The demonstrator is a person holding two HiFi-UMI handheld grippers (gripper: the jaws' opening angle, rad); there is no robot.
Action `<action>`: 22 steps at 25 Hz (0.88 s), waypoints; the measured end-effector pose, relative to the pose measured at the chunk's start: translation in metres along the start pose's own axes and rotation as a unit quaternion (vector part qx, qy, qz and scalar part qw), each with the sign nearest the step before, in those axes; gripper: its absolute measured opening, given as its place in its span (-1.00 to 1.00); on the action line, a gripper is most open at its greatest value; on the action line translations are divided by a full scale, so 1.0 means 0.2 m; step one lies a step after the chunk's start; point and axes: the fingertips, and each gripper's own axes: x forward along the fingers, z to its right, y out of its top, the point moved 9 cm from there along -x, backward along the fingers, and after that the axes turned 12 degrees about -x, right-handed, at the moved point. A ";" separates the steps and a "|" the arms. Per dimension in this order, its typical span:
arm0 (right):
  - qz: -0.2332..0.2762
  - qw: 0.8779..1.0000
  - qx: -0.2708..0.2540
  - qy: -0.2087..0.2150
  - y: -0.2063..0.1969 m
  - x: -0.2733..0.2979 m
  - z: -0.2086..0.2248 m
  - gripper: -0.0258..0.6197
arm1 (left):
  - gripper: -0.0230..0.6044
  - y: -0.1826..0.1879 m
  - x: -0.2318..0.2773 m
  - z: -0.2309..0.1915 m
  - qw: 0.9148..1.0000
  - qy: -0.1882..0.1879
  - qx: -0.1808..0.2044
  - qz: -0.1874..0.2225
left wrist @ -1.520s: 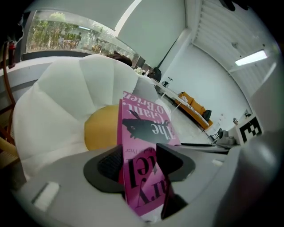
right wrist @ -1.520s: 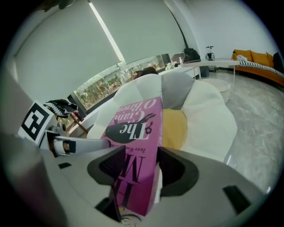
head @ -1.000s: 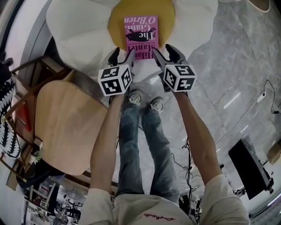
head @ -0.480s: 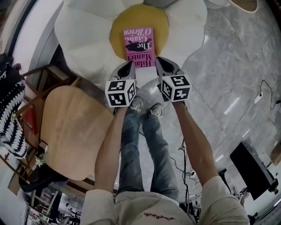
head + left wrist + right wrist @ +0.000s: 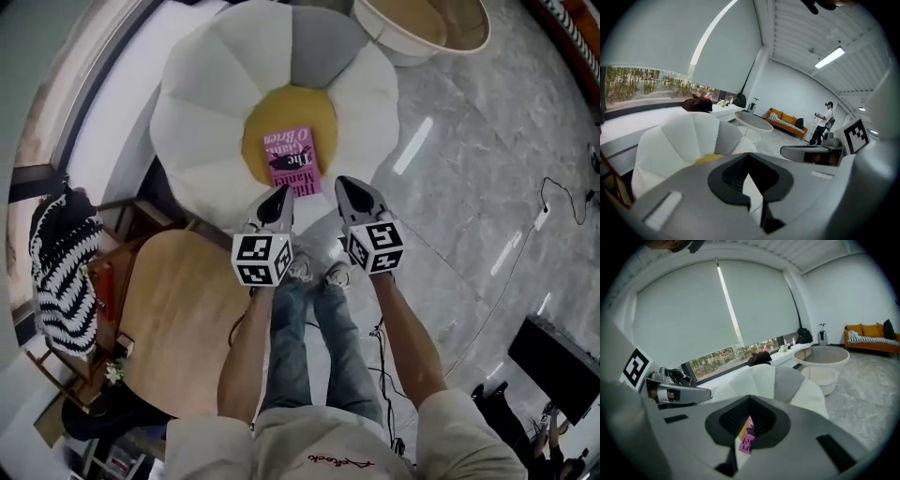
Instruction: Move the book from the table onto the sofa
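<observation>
The pink book (image 5: 292, 159) lies flat on the yellow centre (image 5: 281, 117) of a white flower-shaped sofa (image 5: 202, 122). My left gripper (image 5: 281, 195) and right gripper (image 5: 347, 185) hover side by side above the book's near edge, apart from it. Both are shut with nothing in them. In the left gripper view the left gripper (image 5: 751, 161) points over the sofa's petals. In the right gripper view a strip of the book (image 5: 747, 441) shows through the slot behind the right gripper (image 5: 749, 401).
A round wooden table (image 5: 178, 309) stands at the left by my legs. A black-and-white striped cloth (image 5: 61, 272) hangs on a chair. A round white table (image 5: 422, 28) stands beyond the sofa. Cables (image 5: 544, 211) cross the marble floor. A person (image 5: 824, 123) stands far off.
Both grippers went from open beside the book's near edge to shut. They rose and drew back from the book, which stays on the yellow centre.
</observation>
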 end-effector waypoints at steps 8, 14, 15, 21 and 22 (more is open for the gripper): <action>0.064 0.997 -0.011 -0.039 0.40 -0.52 -0.04 -0.90 | -0.90 0.32 -0.36 0.35 0.998 -0.027 0.037 0.037; 0.091 0.994 -0.017 -0.060 0.65 -0.84 -0.11 -0.90 | -0.90 0.48 -0.60 0.59 0.996 -0.047 0.052 0.061; 0.097 0.993 -0.016 -0.065 0.67 -0.90 -0.12 -0.90 | -0.90 0.50 -0.65 0.63 0.995 -0.051 0.053 0.063; 0.110 0.990 -0.017 -0.082 0.78 -1.17 -0.21 -0.90 | -0.90 0.61 -0.89 0.82 0.992 -0.071 0.067 0.082; 0.112 0.990 -0.022 -0.083 0.81 -1.21 -0.22 -0.90 | -0.90 0.63 -0.93 0.85 0.991 -0.073 0.070 0.087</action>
